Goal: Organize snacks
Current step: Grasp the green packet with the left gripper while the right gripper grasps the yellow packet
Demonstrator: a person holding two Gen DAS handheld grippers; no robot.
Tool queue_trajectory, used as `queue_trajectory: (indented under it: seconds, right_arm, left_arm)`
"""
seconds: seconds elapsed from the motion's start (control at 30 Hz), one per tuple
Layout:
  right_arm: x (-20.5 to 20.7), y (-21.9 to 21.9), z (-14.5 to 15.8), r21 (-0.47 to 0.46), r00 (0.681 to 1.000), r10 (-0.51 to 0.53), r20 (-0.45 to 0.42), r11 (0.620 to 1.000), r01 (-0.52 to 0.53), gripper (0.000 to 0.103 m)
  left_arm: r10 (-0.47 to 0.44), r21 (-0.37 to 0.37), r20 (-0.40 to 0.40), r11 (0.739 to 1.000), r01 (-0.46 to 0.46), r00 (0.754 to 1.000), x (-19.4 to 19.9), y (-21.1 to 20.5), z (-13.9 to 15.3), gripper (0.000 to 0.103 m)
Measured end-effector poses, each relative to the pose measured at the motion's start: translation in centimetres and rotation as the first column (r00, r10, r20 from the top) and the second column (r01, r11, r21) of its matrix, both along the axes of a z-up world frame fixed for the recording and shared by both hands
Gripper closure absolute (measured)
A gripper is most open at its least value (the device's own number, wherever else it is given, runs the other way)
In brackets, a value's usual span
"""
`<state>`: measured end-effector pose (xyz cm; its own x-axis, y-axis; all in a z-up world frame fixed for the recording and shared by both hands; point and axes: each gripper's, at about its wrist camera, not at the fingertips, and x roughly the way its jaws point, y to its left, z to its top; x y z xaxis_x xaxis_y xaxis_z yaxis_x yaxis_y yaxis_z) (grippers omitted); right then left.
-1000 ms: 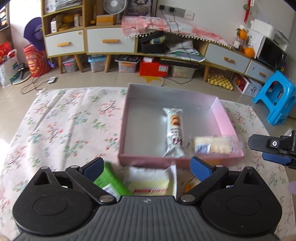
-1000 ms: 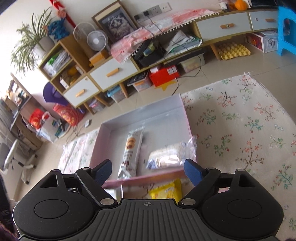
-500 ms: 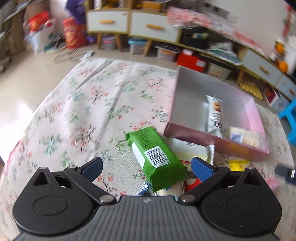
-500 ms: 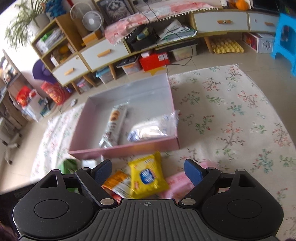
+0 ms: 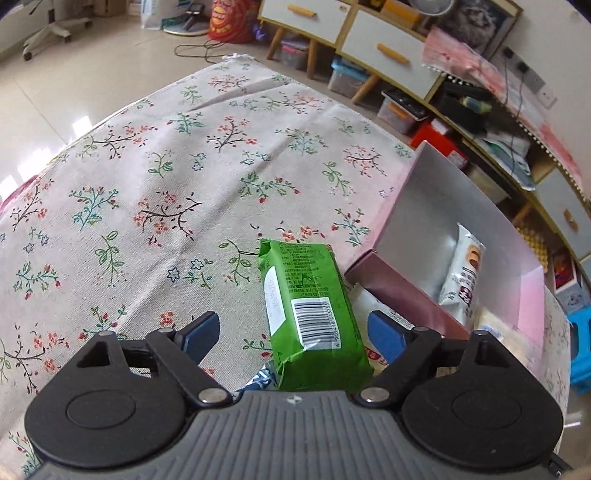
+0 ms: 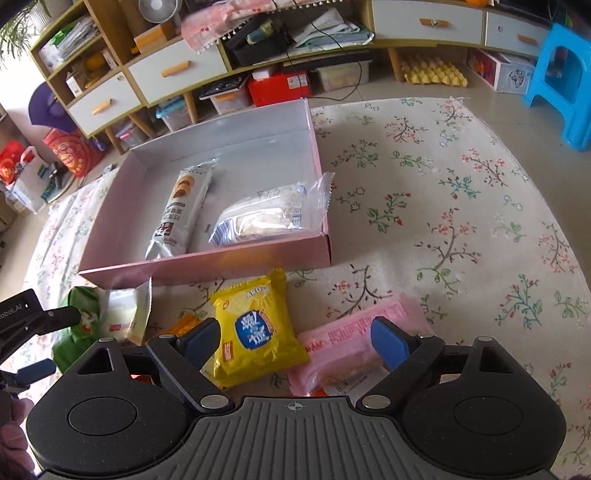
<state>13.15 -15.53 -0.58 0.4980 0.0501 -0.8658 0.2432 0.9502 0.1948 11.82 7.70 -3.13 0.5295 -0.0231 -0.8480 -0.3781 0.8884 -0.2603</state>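
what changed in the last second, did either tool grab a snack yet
Neither has. The left tool swung from facing the pink box to over the green packet; its jaws have just been closing, the packet between them but not yet pressed. The right tool dropped from the box to straddle the yellow packet, jaws open. The two snacks in the box stayed put.

Glossy beige tile floor (image 5: 92,85), white-drawer wooden cabinets (image 6: 177,70) along wall, storage bins underneath, desk fan (image 6: 153,9) on top, blue plastic stool (image 6: 565,77) at right.
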Motion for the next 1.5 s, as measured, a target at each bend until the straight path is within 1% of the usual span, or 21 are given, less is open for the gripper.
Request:
queue_trajectory:
  seconds: [0.1, 0.2, 0.33, 0.37, 0.47, 0.53, 0.57, 0.63, 0.67, 0.7, 0.73, 1.03, 1.27, 1.4, 1.5]
  right_arm:
    - [0.5, 0.9, -0.1, -0.016, 1.0, 0.026, 0.004, 1.0, -0.026, 0.013]
    - [0.9, 1.8, -0.2, -0.026, 0.997, 0.069, 0.019, 0.997, -0.068, 0.013]
    - [1.1, 3.1, -0.3, -0.072, 0.991, 0.13, 0.04, 0.989, -0.127, 0.014]
    - [1.2, 3.2, -0.3, -0.079, 0.989, 0.14, 0.04, 0.987, -0.137, 0.014]
    - [1.3, 3.5, -0.7, -0.082, 0.988, 0.152, 0.031, 0.985, -0.149, 0.016]
    - [1.4, 3.6, -0.9, -0.084, 0.987, 0.157, 0.023, 0.984, -0.154, 0.026]
    - [1.4, 3.7, -1.1, -0.083, 0.987, 0.159, 0.019, 0.984, -0.157, 0.029]
    - [1.5, 3.7, -1.4, -0.083, 0.987, 0.162, 0.005, 0.983, -0.161, 0.042]
    - [1.6, 3.7, -1.6, -0.082, 0.987, 0.162, -0.001, 0.984, -0.161, 0.044]
    - [1.5, 3.6, -1.7, -0.081, 0.987, 0.16, -0.001, 0.984, -0.16, 0.051]
    - [1.6, 3.5, -1.8, -0.078, 0.987, 0.158, -0.002, 0.984, -0.157, 0.052]
    - [1.3, 2.3, -0.9, -0.004, 0.994, 0.111, 0.004, 0.994, -0.111, 0.053]
    - [0.7, 0.5, 0.5, 0.092, 0.998, 0.057, 0.03, 0.994, -0.059, 0.053]
    - [0.1, -0.5, 1.3, 0.143, 0.999, 0.025, 0.042, 0.989, -0.031, 0.053]
    - [-0.2, -1.1, 2.1, 0.161, 0.998, 0.005, 0.064, 0.987, -0.015, 0.053]
  left_arm:
    - [0.031, 0.002, -0.004, 1.0, -0.031, 1.0, 0.0, 0.1, -0.3, 0.025]
    - [0.041, -0.007, -0.007, 0.999, -0.041, 0.999, 0.1, 0.1, -0.6, 0.031]
    - [0.035, -0.011, -0.006, 0.999, -0.035, 0.999, 0.0, 0.0, -0.5, 0.042]
    - [0.032, -0.014, -0.005, 0.999, -0.033, 0.999, 0.0, 0.0, -0.5, 0.043]
    - [0.022, -0.013, 0.001, 1.0, -0.022, 1.0, 0.0, 0.1, -0.4, 0.049]
    - [0.015, -0.006, 0.007, 1.0, -0.015, 1.0, 0.1, 0.1, -0.3, 0.057]
    - [0.013, 0.001, 0.008, 1.0, -0.013, 1.0, 0.1, 0.1, -0.2, 0.058]
    - [0.005, 0.009, 0.015, 1.0, -0.006, 1.0, 0.0, 0.2, -0.1, 0.06]
    - [0.001, 0.011, 0.018, 1.0, -0.001, 1.0, 0.0, 0.2, 0.0, 0.06]
    - [-0.004, 0.011, 0.021, 1.0, 0.003, 1.0, 0.0, 0.3, 0.1, 0.061]
    - [-0.008, 0.011, 0.021, 1.0, 0.008, 1.0, 0.1, 0.4, 0.1, 0.061]
    - [-0.023, -0.01, 0.031, 1.0, 0.024, 0.999, 0.0, 1.8, 0.5, 0.061]
    - [-0.048, 0.007, 0.074, 0.999, 0.047, 0.996, -0.4, 3.0, 1.8, 0.061]
    - [-0.068, -0.008, 0.102, 0.998, 0.069, 0.992, -0.5, 3.4, 2.4, 0.061]
    - [-0.097, -0.012, 0.13, 0.995, 0.099, 0.987, -0.6, 3.4, 3.1, 0.061]
